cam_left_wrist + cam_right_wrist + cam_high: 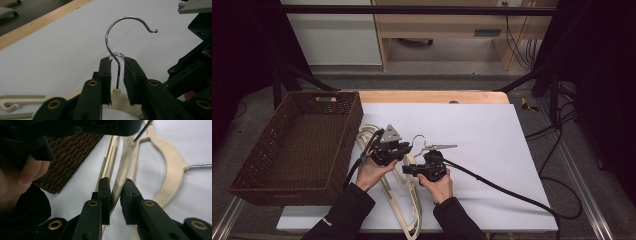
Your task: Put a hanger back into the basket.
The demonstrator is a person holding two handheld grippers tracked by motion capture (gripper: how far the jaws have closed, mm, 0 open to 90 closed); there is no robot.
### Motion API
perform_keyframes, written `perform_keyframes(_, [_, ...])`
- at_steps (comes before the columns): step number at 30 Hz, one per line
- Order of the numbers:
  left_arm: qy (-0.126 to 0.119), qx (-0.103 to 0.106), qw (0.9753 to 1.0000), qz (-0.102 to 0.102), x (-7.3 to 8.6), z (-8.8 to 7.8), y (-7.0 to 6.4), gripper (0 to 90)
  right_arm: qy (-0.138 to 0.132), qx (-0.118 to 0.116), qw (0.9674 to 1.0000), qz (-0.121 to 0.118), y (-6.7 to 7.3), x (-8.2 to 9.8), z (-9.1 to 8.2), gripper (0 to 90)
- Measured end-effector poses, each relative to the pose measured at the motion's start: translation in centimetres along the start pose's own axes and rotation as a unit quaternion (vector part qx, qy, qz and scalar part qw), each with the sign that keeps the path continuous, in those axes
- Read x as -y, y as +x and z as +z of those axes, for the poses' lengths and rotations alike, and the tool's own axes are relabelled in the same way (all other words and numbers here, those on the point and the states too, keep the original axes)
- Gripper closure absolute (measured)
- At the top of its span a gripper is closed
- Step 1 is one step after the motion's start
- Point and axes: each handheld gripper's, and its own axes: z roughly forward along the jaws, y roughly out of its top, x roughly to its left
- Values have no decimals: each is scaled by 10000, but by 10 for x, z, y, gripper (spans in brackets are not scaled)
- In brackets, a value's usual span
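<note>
Cream plastic clothes hangers (404, 200), each with a thin chrome wire hook, lie in a loose overlapping pile on the white sheet (492, 135) covering the bench, near its front edge and just to the right of the brown woven basket (299, 145). Their arms are slim and curved, with a ribbed, textured strip along the shoulders, and one hanger's hook (122, 37) curls up and over above the white sheet, with a second hook's curve just behind it. The left claw (117, 72) stands partly open around the straight neck of that hook, right where the wire enters the cream body; narrow gaps show on both sides of the wire, so the pads do not press it. The right claw (115, 192) is nearly closed on the textured arm of a hanger (120, 180), which runs up between its two black jaws, both pads against the plastic. In the high view the two claws sit close together over the pile, the left claw (404, 150) beside the right claw (408, 170), a hand behind each.
</note>
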Motion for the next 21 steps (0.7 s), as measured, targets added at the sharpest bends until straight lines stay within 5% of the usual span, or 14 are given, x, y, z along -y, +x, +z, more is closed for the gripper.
perform_keyframes(4, [-208, -43, 9997, -111, -1, -26, 8, 592, -35, -82, 9996, 257, 4, -1, -3, 823])
perform_keyframes(12, [-566, -79, 9981, -224, 3, -61, 15, 389, -150, -27, 9991, 400, 11, -7, -15, 858])
perform_keyframes(18, [-792, 14, 9964, -306, 8, -82, 18, 316, -120, -17, 9999, 96, 17, -11, -32, 871])
perform_keyframes(21, [-779, 88, 9965, -290, 11, -88, 17, 258, -54, -80, 9995, -305, 14, -14, -45, 871])
